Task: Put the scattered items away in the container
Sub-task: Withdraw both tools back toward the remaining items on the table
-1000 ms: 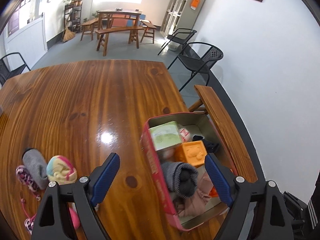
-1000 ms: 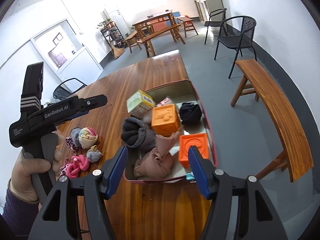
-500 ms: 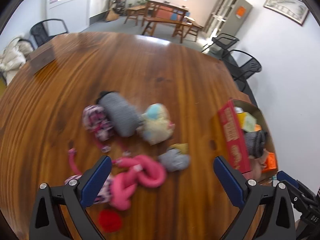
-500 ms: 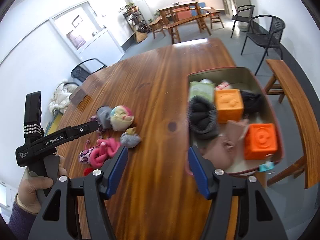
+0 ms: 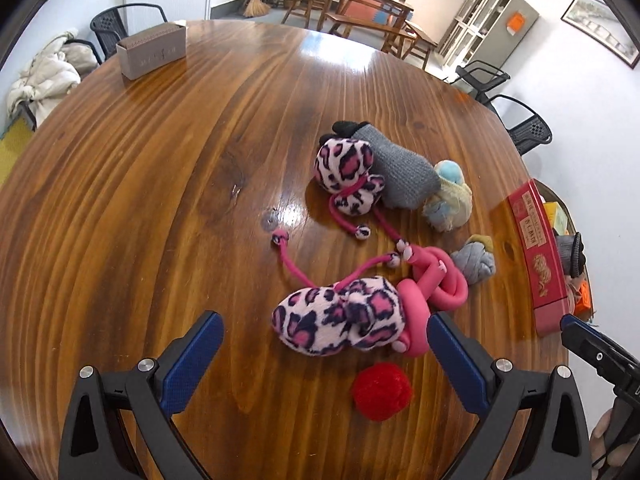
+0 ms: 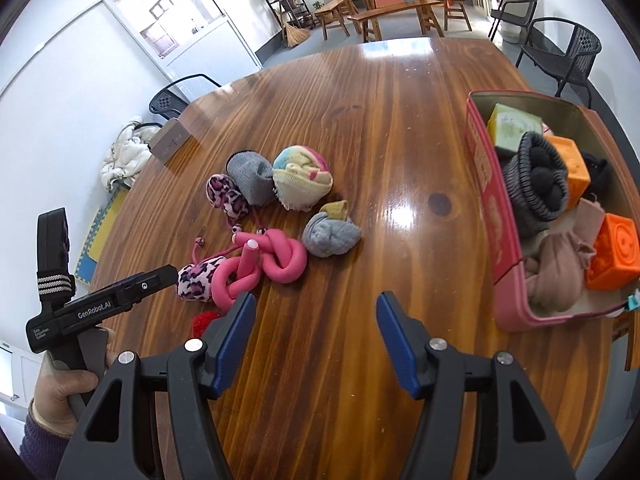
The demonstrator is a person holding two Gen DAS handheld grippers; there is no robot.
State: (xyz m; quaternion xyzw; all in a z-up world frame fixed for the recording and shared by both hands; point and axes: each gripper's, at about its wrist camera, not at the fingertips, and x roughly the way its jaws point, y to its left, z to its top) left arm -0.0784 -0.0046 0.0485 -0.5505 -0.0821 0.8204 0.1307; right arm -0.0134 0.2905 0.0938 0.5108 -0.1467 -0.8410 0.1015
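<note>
Wooden counter (image 5: 160, 200) under both tools, glossy, carrying all items. Red tin container (image 6: 486, 184) to the right of the right jaws, open-topped, near the counter's edge; holds two orange cubes (image 6: 614, 256), a green box (image 6: 514, 126), a rolled dark grey sock (image 6: 538, 178), beige cloth (image 6: 556, 268) and a black item. Cardboard box (image 5: 152, 55) far ahead-left of the left jaws, well apart from the rest.

Scattered items ahead of the left jaws, left of the right jaws, all resting on the counter:
- grey knit sock (image 5: 400, 168), touching a pastel sock ball (image 5: 450, 196);
- leopard-print mitten (image 5: 340, 326) directly between and just ahead of the left jaws; second leopard-print mitten (image 5: 348, 170) farther ahead, against the grey sock;
- pink knotted foam rod (image 5: 436, 284), touching the near mitten;
- grey-blue sock ball (image 5: 474, 258), beside the rod;
- red pompom (image 5: 382, 390), lowest between the left jaws.

Left gripper (image 5: 324, 350): jaws released, spread wide, nothing gripped. Right gripper (image 6: 316, 332): jaws released, over bare wood, nothing gripped.
</note>
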